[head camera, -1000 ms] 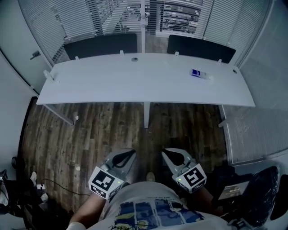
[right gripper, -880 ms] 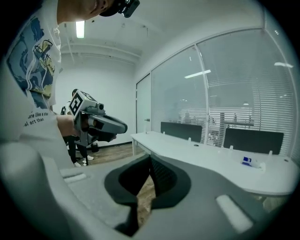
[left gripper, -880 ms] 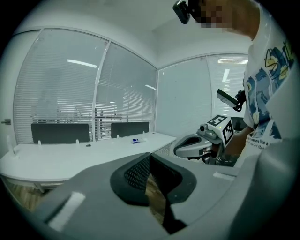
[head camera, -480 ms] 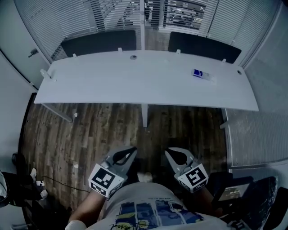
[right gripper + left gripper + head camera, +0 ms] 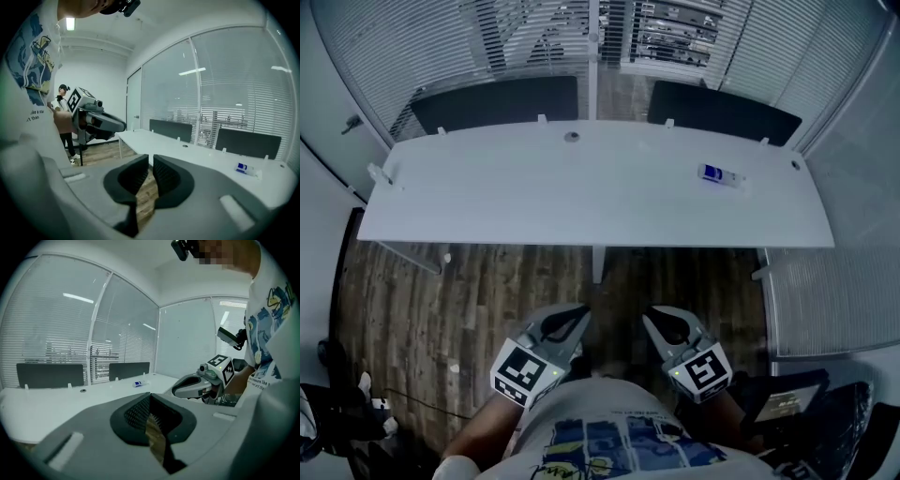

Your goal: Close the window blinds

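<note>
We hold the left gripper (image 5: 578, 319) and right gripper (image 5: 649, 322) (two, both closed, empty) before the one desk (image 5: 534, 197). The window blinds (image 5: 412, 47) hang beyond it.

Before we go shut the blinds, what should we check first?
1. Left gripper empty, jaws shut: ok.
2. Right gripper empty, jaws together: ok.
3. Window blinds within reach: not ok, the white desk stands between.
4. Blinds closed: not ok, you can see through the middle slats.
5. Cord or wand spotted: cannot tell.
</note>
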A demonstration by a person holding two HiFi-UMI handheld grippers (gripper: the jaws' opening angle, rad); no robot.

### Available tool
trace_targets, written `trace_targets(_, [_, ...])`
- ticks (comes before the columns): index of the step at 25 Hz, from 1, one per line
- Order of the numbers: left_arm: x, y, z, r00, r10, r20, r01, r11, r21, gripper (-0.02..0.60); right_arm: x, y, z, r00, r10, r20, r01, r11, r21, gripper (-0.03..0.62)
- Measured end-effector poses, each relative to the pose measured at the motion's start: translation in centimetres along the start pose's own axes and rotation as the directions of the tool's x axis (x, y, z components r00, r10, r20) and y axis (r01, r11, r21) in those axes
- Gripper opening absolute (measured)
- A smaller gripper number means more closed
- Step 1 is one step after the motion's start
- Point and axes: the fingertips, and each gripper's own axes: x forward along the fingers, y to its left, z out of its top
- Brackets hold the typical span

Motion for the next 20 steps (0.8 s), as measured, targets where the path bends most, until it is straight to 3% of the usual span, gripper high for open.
trace_targets(12, [3.0,10.9,-0.1,1.000,-0.027,-0.009,0.027,0.999,0.039,0.005,9.4,-3.2,3.5,0.999,-0.036,0.018,0.035,0.998,0.047,0.019])
trace_targets(20, [6.7,14.2,1.0,1.000,-0.007,-0.012,0.007,1.000,0.020,0.005,12.3,-7.4,4.4,1.000,-0.012,0.007,0.012,1.000,0.016,0.020])
